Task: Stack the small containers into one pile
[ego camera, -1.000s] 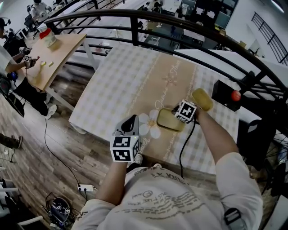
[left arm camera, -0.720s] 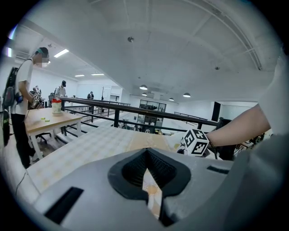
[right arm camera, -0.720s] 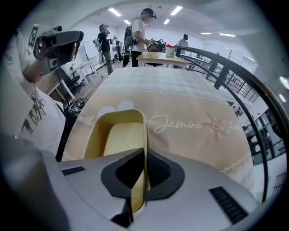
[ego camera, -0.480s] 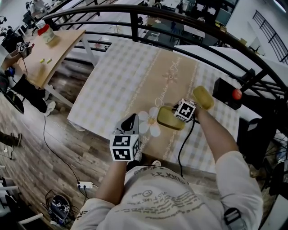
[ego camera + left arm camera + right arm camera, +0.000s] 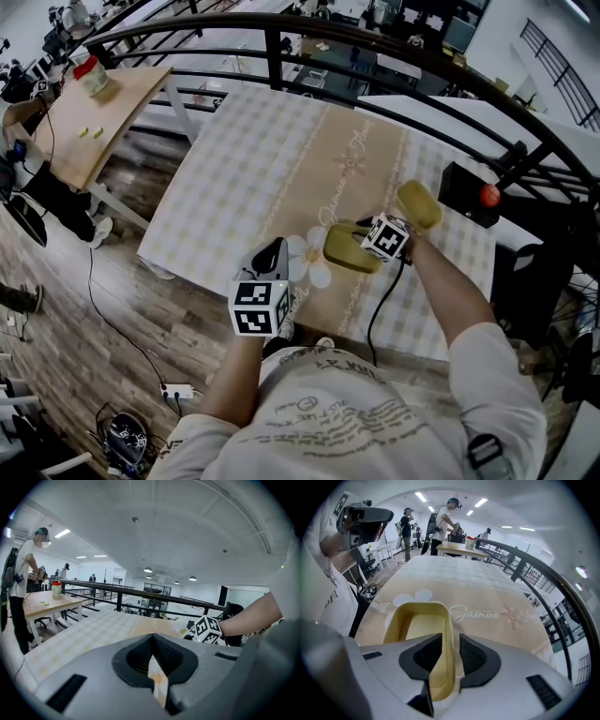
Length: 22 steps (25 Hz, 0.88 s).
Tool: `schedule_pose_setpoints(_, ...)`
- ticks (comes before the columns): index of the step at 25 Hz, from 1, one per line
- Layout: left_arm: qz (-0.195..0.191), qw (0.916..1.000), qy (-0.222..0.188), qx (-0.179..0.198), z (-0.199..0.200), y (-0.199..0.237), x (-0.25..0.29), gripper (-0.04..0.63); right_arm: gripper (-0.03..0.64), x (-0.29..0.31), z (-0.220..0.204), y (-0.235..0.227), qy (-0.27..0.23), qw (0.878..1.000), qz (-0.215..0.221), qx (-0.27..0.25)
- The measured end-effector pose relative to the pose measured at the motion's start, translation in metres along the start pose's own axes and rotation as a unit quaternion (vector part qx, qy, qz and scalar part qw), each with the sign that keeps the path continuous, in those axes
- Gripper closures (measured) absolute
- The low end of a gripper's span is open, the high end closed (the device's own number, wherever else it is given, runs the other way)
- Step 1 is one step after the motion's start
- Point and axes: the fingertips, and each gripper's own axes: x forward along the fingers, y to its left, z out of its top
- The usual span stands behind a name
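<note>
A pale yellow open container [image 5: 345, 249] rests on the checked tablecloth [image 5: 253, 169]. A second yellow container [image 5: 419, 204] lies further back to the right, apart from the first. My right gripper [image 5: 367, 242] is at the near container's right rim. In the right gripper view the container's [image 5: 417, 625] thin side wall stands between the jaws of my right gripper [image 5: 450, 644]. They are opening, and a gap shows on each side of the wall. My left gripper [image 5: 274, 249] hovers over the table's front edge, shut and empty, with its tips [image 5: 151, 641] touching.
A black curved railing [image 5: 281, 37] runs behind the table. A black box with a red ball [image 5: 473, 199] sits at the right edge. A wooden table [image 5: 84, 122] with a jar stands at the far left. A black cable [image 5: 375, 319] hangs from the right gripper.
The right gripper's marker cube has tilted and shifted a little by the container's rim. The container stays on the cloth. The left gripper has not moved.
</note>
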Motion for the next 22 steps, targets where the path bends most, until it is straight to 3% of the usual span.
schedule_pose_setpoints(2, -0.005, 1.0, -0.001, 0.002, 0.002, -0.003, 0.004, 0.589, 0.505, -0.01, 0.003, -0.003, -0.036, 0.999, -0.02, 0.026)
schedule_pose_setpoints(5, -0.017, 0.9998, -0.003, 0.007, 0.007, -0.009, 0.01, 0.589, 0.599, -0.028, 0.006, -0.01, -0.093, 0.991, -0.058, 0.077)
schedule_pose_setpoints(7, -0.027, 0.9996, -0.004, 0.011, 0.01, -0.015, 0.016, 0.589, 0.612, -0.04, 0.004, -0.012, -0.12, 0.984, -0.077, 0.106)
schedule_pose_setpoints(12, -0.059, 0.9979, -0.012, 0.026, 0.02, -0.037, 0.032, 0.589, 0.614, -0.077, 0.0, -0.011, -0.184, 0.953, -0.148, 0.189)
schedule_pose_setpoints(15, -0.082, 0.9959, -0.016, 0.036, 0.024, -0.051, 0.042, 0.589, 0.614, -0.107, 0.0, -0.007, -0.233, 0.922, -0.194, 0.241)
schedule_pose_setpoints(20, -0.126, 0.9901, -0.022, 0.057, 0.031, -0.091, 0.058, 0.589, 0.614, -0.18, -0.011, -0.015, -0.325, 0.836, -0.283, 0.34)
schedule_pose_setpoints(22, -0.148, 0.9862, -0.027, 0.069, 0.035, -0.111, 0.063, 0.589, 0.614, -0.209, -0.017, -0.017, -0.34, 0.81, -0.322, 0.353)
